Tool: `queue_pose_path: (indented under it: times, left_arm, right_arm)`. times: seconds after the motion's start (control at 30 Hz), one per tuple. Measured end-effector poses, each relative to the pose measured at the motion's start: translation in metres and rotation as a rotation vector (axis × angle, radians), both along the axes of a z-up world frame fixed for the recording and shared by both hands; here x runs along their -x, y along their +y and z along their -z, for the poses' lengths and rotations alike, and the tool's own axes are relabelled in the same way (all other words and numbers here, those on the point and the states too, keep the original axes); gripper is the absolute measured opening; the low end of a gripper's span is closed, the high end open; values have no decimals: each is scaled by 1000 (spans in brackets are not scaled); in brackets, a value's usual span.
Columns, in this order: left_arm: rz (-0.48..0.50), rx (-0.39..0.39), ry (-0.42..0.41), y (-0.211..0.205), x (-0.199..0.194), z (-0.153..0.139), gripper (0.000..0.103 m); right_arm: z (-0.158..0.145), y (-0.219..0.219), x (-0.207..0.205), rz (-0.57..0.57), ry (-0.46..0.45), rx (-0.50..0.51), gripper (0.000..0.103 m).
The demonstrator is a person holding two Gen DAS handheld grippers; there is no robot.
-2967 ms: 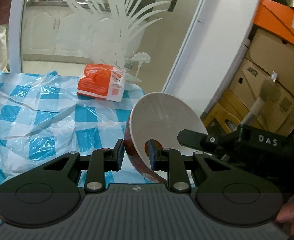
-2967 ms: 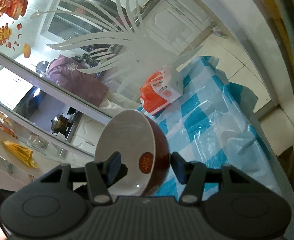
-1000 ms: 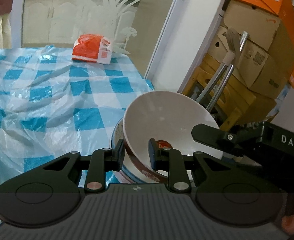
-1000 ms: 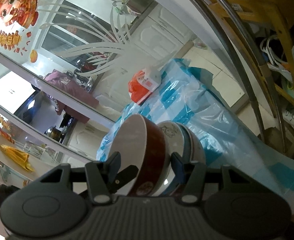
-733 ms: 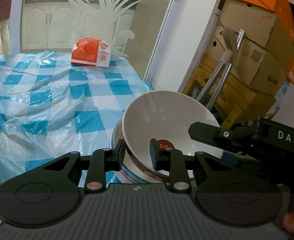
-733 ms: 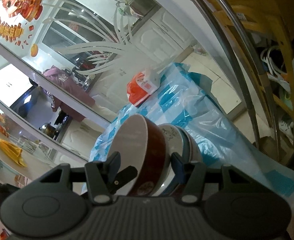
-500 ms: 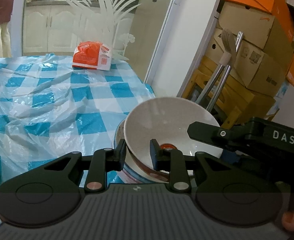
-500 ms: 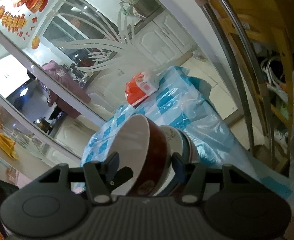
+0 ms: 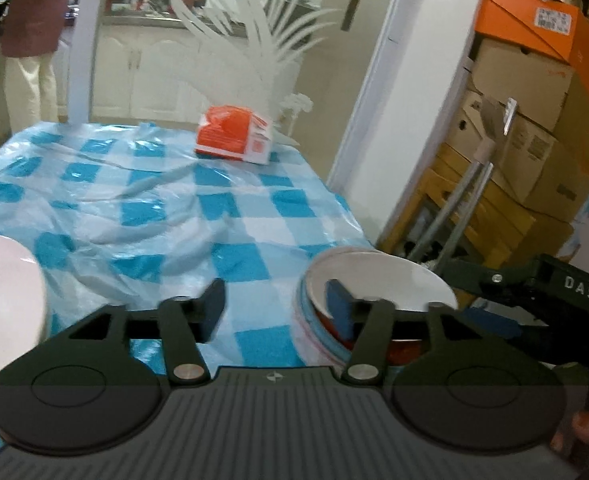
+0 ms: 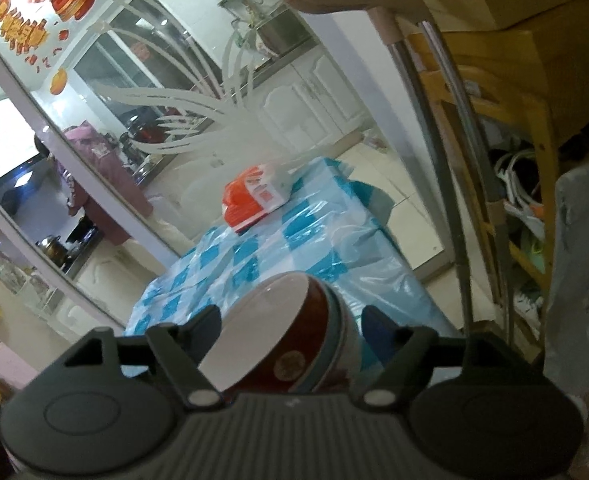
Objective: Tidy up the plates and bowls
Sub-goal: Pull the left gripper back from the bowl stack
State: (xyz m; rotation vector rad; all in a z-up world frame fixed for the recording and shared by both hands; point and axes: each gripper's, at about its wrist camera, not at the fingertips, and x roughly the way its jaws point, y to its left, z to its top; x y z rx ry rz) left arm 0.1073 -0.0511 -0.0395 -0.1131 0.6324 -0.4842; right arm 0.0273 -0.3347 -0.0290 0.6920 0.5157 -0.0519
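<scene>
Now that both my pairs of jaws have just been opening, the red bowl (image 10: pixel 294 344) sits free, nested in the stack of bowls (image 9: pixel 314 332) at the table's near right corner. My left gripper (image 9: pixel 274 312) stands spread and has slid toward nine o'clock; my right gripper (image 10: pixel 290 328) straddles the bowl without pressing. One more bowl is stacked, I judge. "DAS" reads on the right gripper's arm; the orange packet (image 9: pixel 234 140) at twelve o'clock is illegible.
</scene>
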Motion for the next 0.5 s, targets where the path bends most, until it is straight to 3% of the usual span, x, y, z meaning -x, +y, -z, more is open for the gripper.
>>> queue_pose_path:
  times: [0.17, 0.5]
  left_arm:
    - [-31, -28, -21, 17, 1, -2, 100]
    - [-92, -97, -30, 35, 12, -2, 103]
  right_arm:
    - [-4, 5, 2, 22, -19, 41, 83]
    - [-23, 36, 6, 0, -84, 132, 91]
